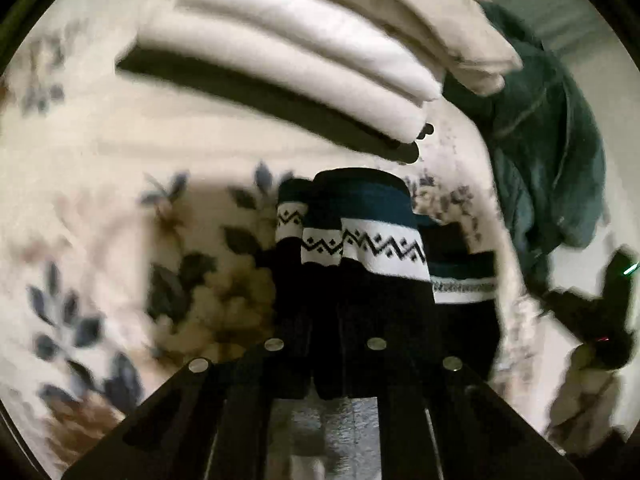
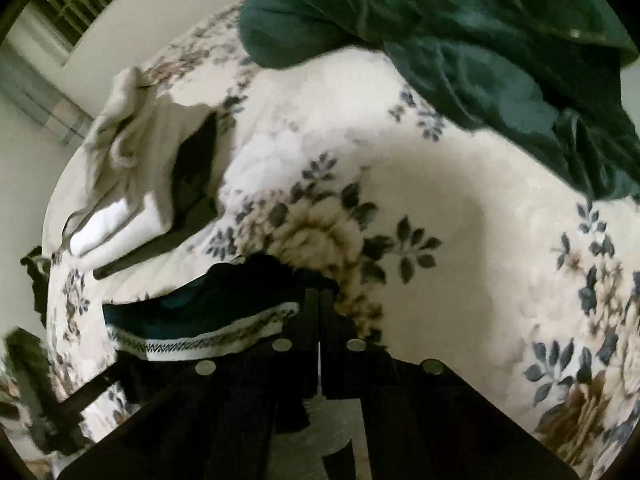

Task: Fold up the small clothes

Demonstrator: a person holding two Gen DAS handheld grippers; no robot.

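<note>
A small dark knit garment (image 1: 360,236) with teal bands and a white zigzag stripe hangs bunched from my left gripper (image 1: 324,320), which is shut on its dark lower part, above the floral blanket (image 1: 100,200). In the right wrist view the same garment (image 2: 208,320) stretches to the left of my right gripper (image 2: 320,300), whose fingers are shut on its dark edge. My right gripper also shows in the left wrist view (image 1: 600,320), far right.
A stack of folded white and cream clothes (image 1: 304,52) on a dark piece lies ahead; it also shows in the right wrist view (image 2: 132,184). A crumpled dark green garment (image 1: 548,152) lies at the right, and at the top of the right wrist view (image 2: 480,60).
</note>
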